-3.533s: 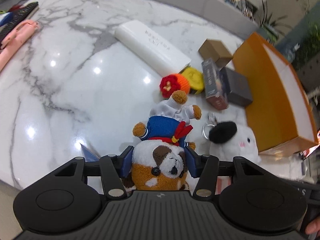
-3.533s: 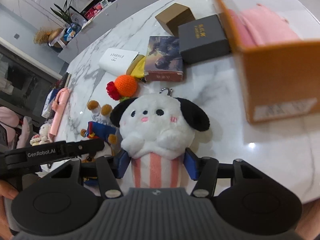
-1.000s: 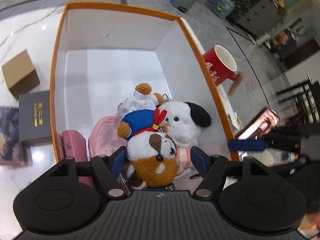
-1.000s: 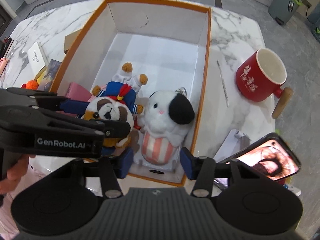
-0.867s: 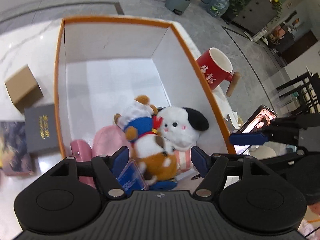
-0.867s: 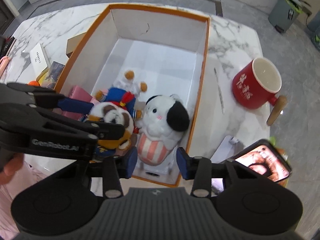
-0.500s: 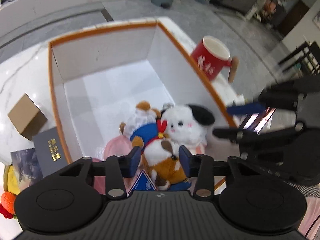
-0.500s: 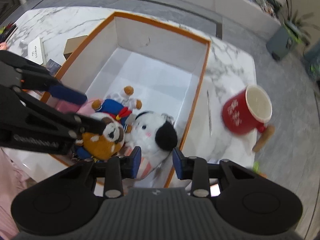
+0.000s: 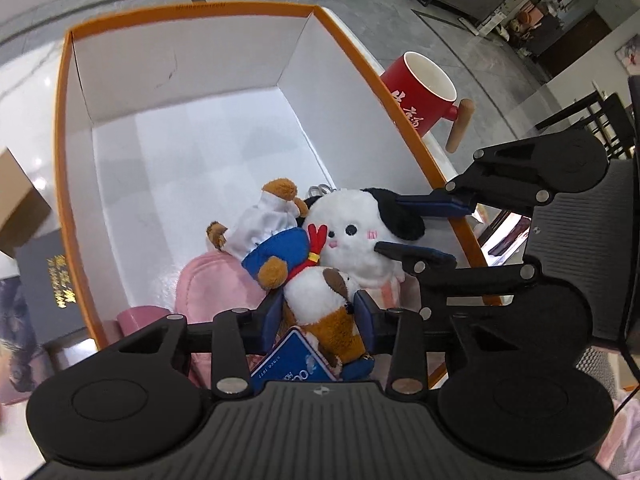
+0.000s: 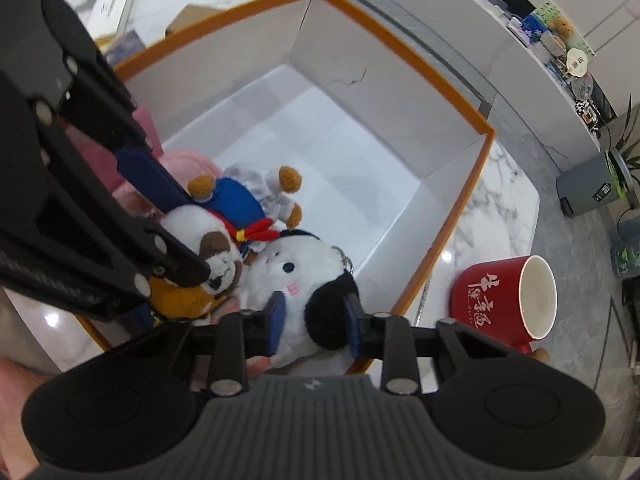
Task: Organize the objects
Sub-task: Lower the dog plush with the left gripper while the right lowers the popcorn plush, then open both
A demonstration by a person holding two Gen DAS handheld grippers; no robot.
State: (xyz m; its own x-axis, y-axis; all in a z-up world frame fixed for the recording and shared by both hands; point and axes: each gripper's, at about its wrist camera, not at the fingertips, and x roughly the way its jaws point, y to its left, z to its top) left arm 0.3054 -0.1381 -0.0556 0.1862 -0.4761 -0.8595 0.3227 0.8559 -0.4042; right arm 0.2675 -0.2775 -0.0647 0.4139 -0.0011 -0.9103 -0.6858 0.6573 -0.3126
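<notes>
Two plush toys lie side by side inside the orange box (image 9: 64, 184): left tongs (image 9: 318, 312), just closing, pinch the dog's (image 9: 320, 292) head, and right tongs (image 10: 314, 320), also closing, pinch the white toy's (image 10: 308, 280) head.

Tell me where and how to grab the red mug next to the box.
Take the mug by its rim and wall, coming from above: it stands upright, mouth open, beside the box. One finger would go inside, one outside. Its wooden handle juts out on the side away from the box, a fair second choice from that side.
</notes>
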